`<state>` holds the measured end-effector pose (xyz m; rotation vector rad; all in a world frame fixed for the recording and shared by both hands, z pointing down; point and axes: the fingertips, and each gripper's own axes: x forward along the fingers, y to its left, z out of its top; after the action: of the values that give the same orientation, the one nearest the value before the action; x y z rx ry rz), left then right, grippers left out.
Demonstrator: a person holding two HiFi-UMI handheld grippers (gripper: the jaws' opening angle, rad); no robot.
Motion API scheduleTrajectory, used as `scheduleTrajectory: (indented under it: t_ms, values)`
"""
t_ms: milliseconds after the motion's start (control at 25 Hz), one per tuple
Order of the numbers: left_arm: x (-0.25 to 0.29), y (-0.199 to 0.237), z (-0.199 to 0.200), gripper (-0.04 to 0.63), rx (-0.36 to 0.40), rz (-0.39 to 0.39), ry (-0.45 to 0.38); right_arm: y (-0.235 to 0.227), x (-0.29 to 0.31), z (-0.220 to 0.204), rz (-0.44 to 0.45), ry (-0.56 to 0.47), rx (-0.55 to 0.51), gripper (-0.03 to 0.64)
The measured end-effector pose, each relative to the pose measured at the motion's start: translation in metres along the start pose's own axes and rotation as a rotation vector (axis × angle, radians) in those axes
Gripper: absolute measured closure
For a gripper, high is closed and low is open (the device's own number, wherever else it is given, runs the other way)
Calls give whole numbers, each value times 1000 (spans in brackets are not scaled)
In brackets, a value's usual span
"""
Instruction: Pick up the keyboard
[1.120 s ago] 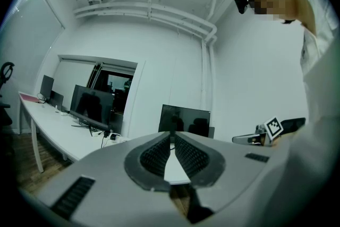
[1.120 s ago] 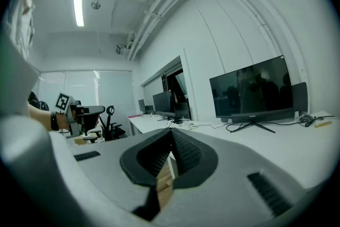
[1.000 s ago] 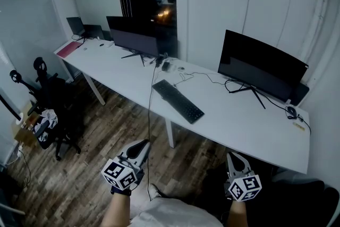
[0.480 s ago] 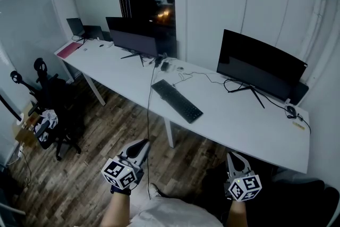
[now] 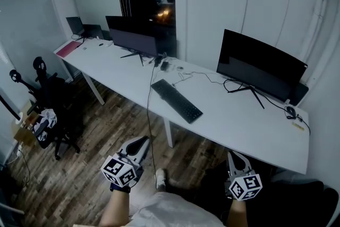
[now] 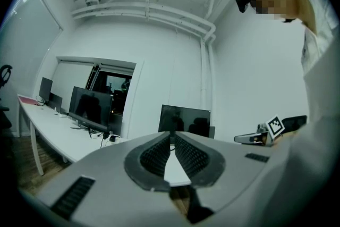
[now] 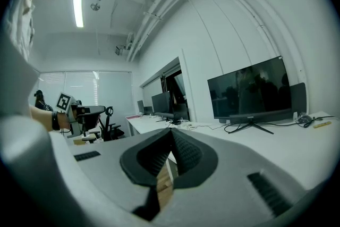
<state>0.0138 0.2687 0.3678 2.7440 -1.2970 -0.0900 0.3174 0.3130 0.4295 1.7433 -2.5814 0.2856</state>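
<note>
A black keyboard (image 5: 176, 100) lies slantwise on the long white desk (image 5: 239, 125), near its front edge, with a cable running from its far end. My left gripper (image 5: 145, 141) hangs over the wooden floor well short of the desk, jaws shut and empty. At the lower right, my right gripper (image 5: 232, 156) is also shut on nothing, just in front of the desk edge. In the left gripper view the pads (image 6: 171, 138) meet at the tips with the desk beyond. The right gripper view shows its pads (image 7: 171, 133) closed, pointing along the desk.
Two dark monitors (image 5: 260, 68) (image 5: 133, 34) stand on the desk, a mouse (image 5: 290, 111) at the far right, small items and cables (image 5: 166, 65) behind the keyboard. A black office chair (image 5: 50, 101) stands on the floor at the left. A desk leg (image 5: 170, 134) is between the grippers.
The grippers have stayed where they were. A shoe has stepped forward into sight on the floor between them.
</note>
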Motion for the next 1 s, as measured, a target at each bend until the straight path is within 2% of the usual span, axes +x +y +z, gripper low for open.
scheduleTrajectory:
  t_ms: [400,1000]
  values:
    - [31,36,0,568,1,-35,-26,-9,39,10,-25,-2,-15,614]
    - [90,148,-1,568,-41,-18,11,-6,171,20,-14,25,-11,614]
